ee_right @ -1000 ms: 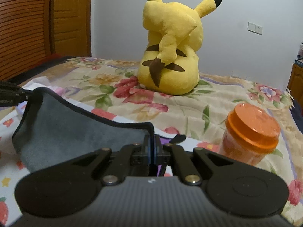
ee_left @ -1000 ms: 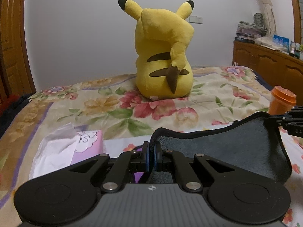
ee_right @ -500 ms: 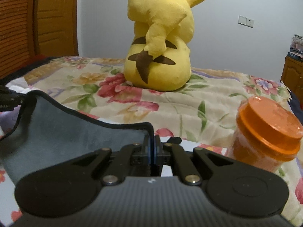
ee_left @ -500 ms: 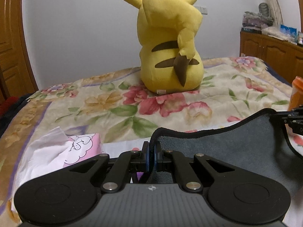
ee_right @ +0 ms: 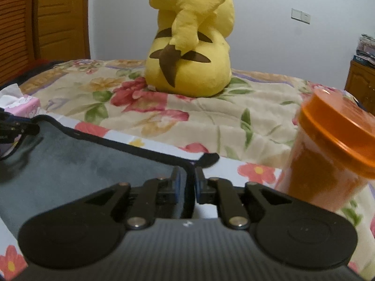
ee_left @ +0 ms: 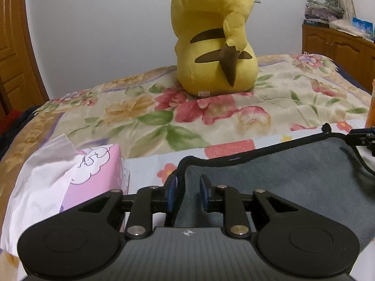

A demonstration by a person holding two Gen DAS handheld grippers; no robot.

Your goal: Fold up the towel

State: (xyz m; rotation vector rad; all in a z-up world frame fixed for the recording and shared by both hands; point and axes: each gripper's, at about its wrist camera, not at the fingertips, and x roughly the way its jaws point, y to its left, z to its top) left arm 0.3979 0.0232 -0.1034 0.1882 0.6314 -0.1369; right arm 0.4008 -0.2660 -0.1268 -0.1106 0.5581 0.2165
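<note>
A dark grey towel with black trim [ee_left: 281,182] lies spread on the floral bedspread, also in the right wrist view [ee_right: 82,168]. My left gripper [ee_left: 187,187] is open; its jaws stand a little apart around the towel's near left corner. My right gripper [ee_right: 186,182] is open too, jaws slightly apart around the near right corner. Each gripper shows at the edge of the other's view, the right one [ee_left: 361,138] and the left one [ee_right: 16,128].
A big yellow plush toy [ee_left: 215,37] sits at the far middle of the bed. A pink tissue box [ee_left: 77,180] stands left of the towel. An orange-lidded jar [ee_right: 328,154] stands right of it. A wooden cabinet [ee_left: 337,44] stands far right.
Both grippers moved forward and down with the towel's edge. Their jaws, shut on the corners before, now stand apart. The towel edge has dropped onto the bed.
</note>
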